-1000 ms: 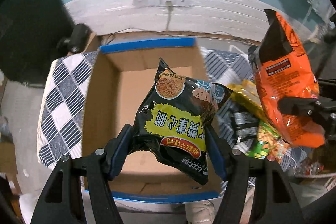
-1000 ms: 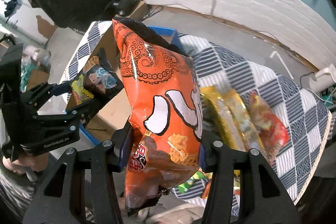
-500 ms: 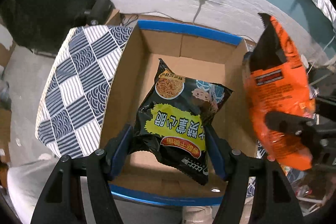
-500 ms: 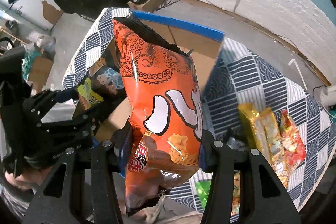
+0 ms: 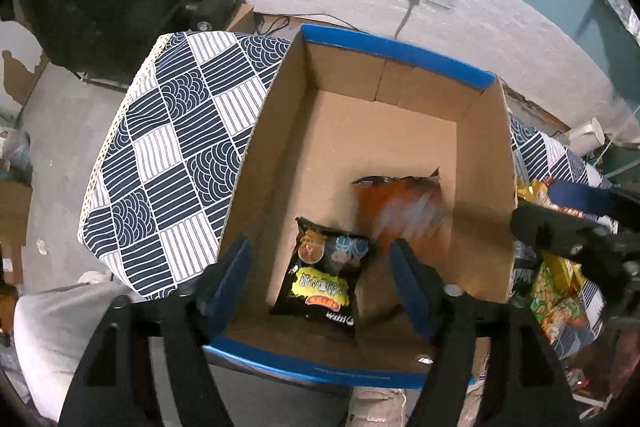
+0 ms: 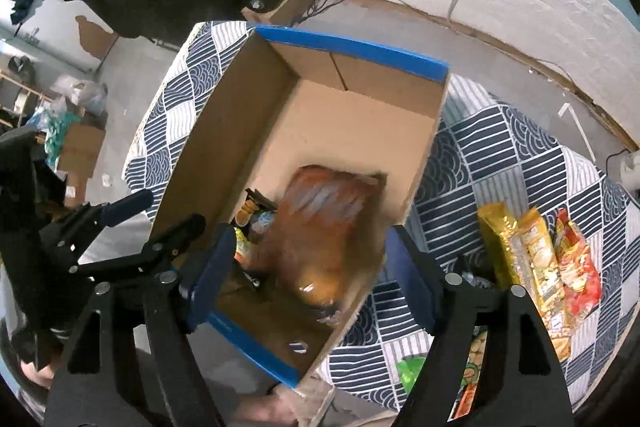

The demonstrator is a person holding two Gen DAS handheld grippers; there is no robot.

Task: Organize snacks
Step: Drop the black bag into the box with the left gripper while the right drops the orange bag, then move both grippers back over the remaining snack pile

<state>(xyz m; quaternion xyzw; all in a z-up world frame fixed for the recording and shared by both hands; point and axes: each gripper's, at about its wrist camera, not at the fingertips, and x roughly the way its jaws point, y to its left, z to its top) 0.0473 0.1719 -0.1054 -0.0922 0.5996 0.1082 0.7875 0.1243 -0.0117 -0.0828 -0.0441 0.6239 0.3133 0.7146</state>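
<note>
Now both open, just released: left gripper (image 5: 320,283) over noodle pack (image 5: 326,285), right gripper (image 6: 308,267) over orange chip bag (image 6: 324,235); lift straight clear of cardboard box (image 5: 400,55).

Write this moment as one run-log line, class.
left gripper: open, just released | right gripper: open, just released | black packet: in box | orange bag: in box, blurred | other snacks: on cloth

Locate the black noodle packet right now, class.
In the left wrist view the black noodle packet lies inside the cardboard box, near its front blue-taped edge, just left of the blurred orange chip bag.
</note>
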